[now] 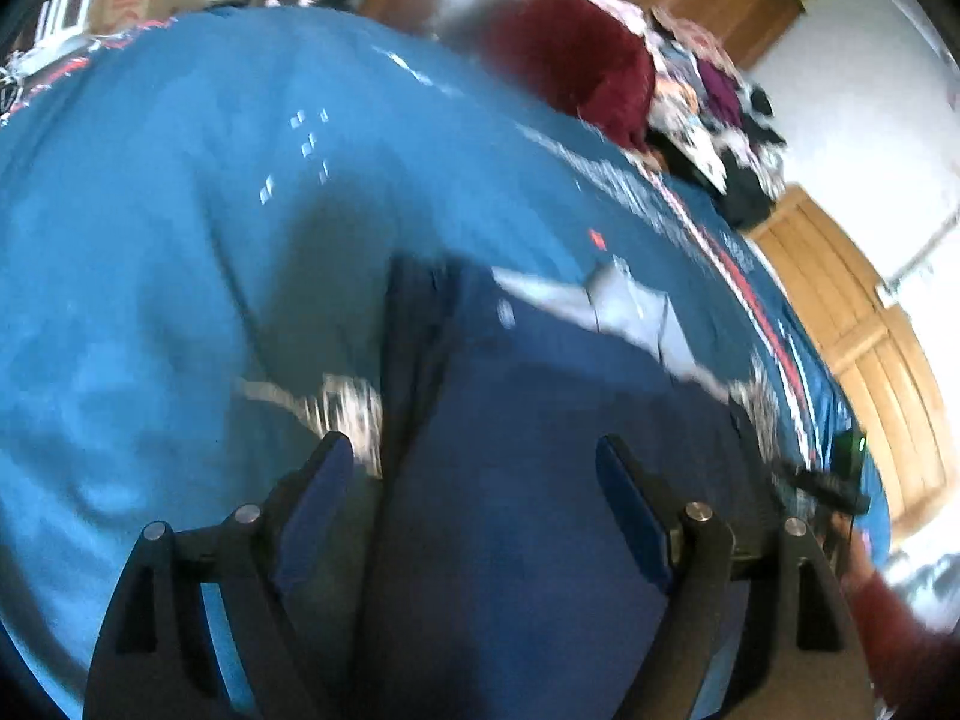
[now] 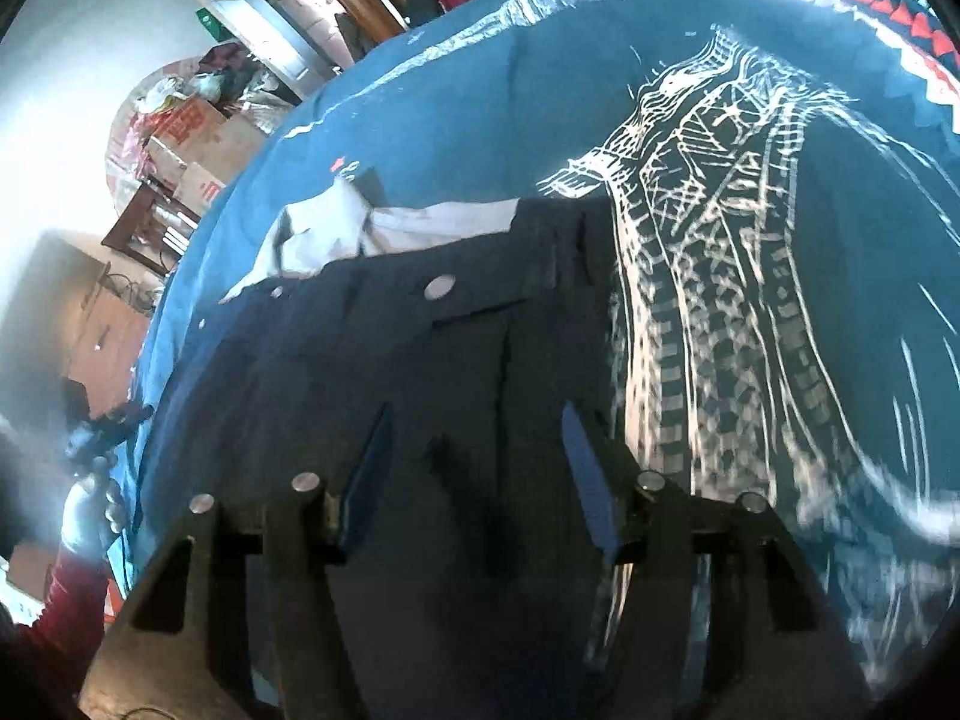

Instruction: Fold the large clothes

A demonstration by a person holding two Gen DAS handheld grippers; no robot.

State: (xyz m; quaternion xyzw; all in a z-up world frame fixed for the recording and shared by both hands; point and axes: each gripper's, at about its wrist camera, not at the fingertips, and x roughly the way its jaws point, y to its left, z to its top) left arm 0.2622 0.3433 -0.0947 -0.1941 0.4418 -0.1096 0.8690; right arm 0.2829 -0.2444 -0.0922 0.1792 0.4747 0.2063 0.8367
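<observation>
A: We see dark blue trousers (image 2: 456,348) lying flat on a big blue bedspread (image 1: 180,210); the waist end points away from us, and a pale grey lining (image 2: 372,228) shows at the top; one round silver button (image 2: 439,287) sits near the waistband.

B: We see the same trousers in the left view too; there they fill the middle, and the picture is smeared.

A: Our left tool (image 1: 474,474) has its two fingers wide apart; the blue pads (image 1: 636,516) stand on each side of the cloth; we think nothing is pinched between them, but the blur makes it hard to be sure.

B: Our right tool (image 2: 474,456) is spread wide as well; its fingers (image 2: 585,468) hang over the trouser cloth, and it holds nothing that we can see.

A: A white line drawing (image 2: 708,276) is printed on the bedspread, just beside the trousers on the right; red and white triangles (image 2: 900,18) run along the far edge.

B: A dark red bundle (image 1: 576,60) sits at the far side of the bed; a heap of mixed clothes (image 1: 720,114) lies next to it.

A: In the right view we see a hand in a pale glove (image 2: 90,510) with a red sleeve (image 2: 66,594); cardboard boxes (image 2: 192,132) stand in the back.
</observation>
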